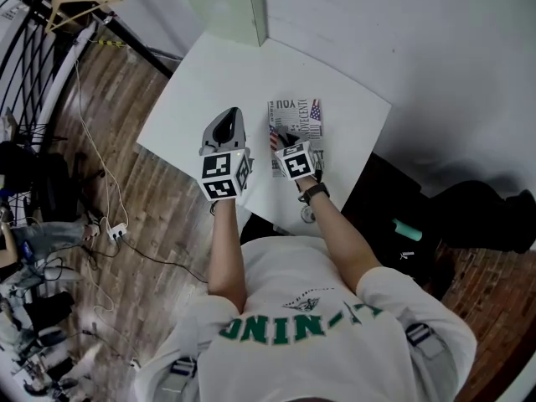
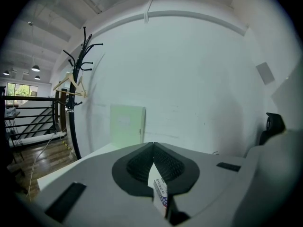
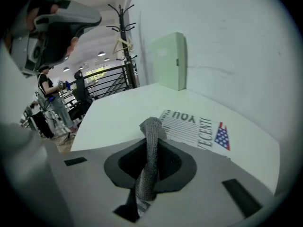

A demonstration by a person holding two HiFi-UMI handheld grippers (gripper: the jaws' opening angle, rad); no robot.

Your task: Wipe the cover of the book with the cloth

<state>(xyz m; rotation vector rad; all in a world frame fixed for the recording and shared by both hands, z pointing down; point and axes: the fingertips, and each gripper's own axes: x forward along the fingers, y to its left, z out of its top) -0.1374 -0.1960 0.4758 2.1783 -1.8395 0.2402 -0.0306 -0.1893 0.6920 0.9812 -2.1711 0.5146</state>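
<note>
Book (image 1: 295, 120) central on table (image 1: 201, 99); right gripper (image 1: 286, 145) pinches cloth (image 3: 150, 164).

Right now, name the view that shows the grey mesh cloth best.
Right gripper view: the grey mesh cloth stands pinched between the right hand-held gripper's jaws, weave clear. Head view mostly hides it behind that gripper. Left gripper view shows only a white printed slip between its jaws.
</note>
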